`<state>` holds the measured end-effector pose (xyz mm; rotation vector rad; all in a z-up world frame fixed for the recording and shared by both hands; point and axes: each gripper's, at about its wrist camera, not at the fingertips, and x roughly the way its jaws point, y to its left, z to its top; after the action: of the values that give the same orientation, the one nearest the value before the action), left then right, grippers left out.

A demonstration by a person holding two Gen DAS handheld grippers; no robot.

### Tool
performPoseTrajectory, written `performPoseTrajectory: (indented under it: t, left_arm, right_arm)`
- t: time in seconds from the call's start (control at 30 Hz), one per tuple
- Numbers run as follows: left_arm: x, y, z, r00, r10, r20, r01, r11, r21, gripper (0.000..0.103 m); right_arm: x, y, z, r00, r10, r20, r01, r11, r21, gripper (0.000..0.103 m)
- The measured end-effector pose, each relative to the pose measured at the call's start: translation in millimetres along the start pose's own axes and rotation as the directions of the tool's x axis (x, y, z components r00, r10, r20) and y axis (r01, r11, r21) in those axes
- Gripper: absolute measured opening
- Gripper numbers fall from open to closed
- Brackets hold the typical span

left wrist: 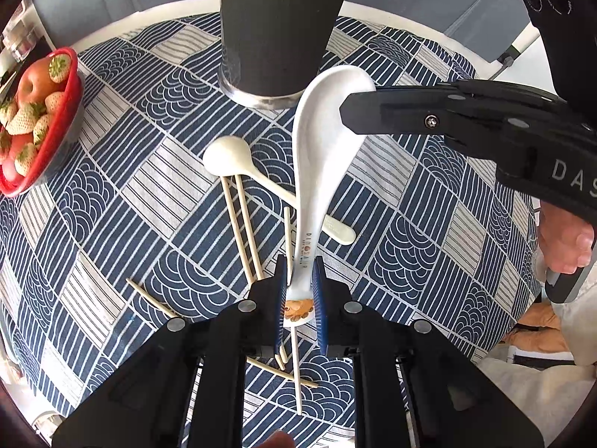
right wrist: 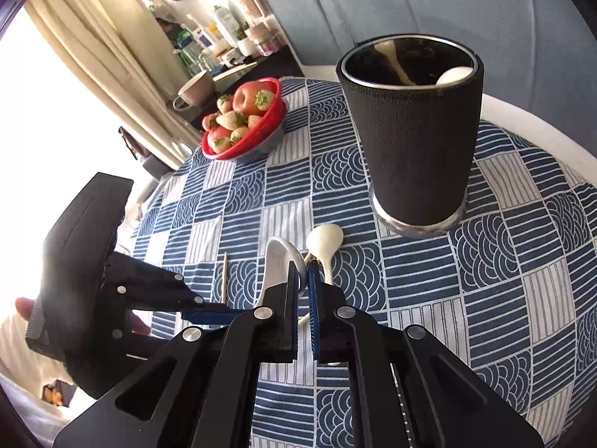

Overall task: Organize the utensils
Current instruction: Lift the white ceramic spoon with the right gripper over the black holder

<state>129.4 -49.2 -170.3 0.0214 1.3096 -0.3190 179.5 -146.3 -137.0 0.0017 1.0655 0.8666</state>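
My left gripper [left wrist: 300,291] is shut on the handle of a white ceramic soup spoon [left wrist: 321,127], held above the table. My right gripper [right wrist: 304,283] is shut on that spoon's bowl rim [right wrist: 278,257]; it enters the left wrist view from the right [left wrist: 347,110]. A cream plastic spoon [left wrist: 227,155] lies on the cloth, also in the right wrist view [right wrist: 324,239]. Several wooden chopsticks [left wrist: 244,224] lie scattered beneath. A tall black utensil cup [right wrist: 410,130] stands behind, with utensils inside; it also shows in the left wrist view [left wrist: 276,26].
A red bowl of apples and strawberries [left wrist: 33,119] sits at the table's left edge, also in the right wrist view [right wrist: 242,119]. The round table has a blue patterned cloth [right wrist: 485,261]. A grey sofa [right wrist: 410,0] lies beyond.
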Motion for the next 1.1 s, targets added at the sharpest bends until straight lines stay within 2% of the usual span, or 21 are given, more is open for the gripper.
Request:
performPoseTrajectory:
  t: [0.3, 0.53, 0.9, 1.1]
  left_arm:
    - [-26.7, -1.2, 15.7, 0.998, -0.031, 0.050, 0.023, 0.989, 0.149, 0.014]
    - [-45.1, -2.2, 27.3, 0.992, -0.061, 0.106, 0.034, 0.971, 0.237, 0.015]
    - [-70.4, 5.5, 53.1, 0.975, -0.135, 0.175, 0.067, 0.935, 0.348, 0.015]
    - [-83.4, 6.8, 67.7, 0.963, -0.136, 0.232, 0.031, 0.912, 0.408, 0.015]
  right_arm:
    - [-33.5, 11.7, 9.1, 0.993, -0.083, 0.083, 0.079, 0.996, 0.042, 0.005]
    - [-56.2, 27.6, 16.2, 0.977, -0.166, 0.136, 0.161, 0.986, 0.047, 0.005]
    - [-83.7, 58.5, 32.1, 0.924, -0.311, 0.223, 0.307, 0.950, 0.052, 0.005]
    - [-93.3, 67.3, 41.3, 0.891, -0.359, 0.277, 0.358, 0.932, 0.058, 0.005]
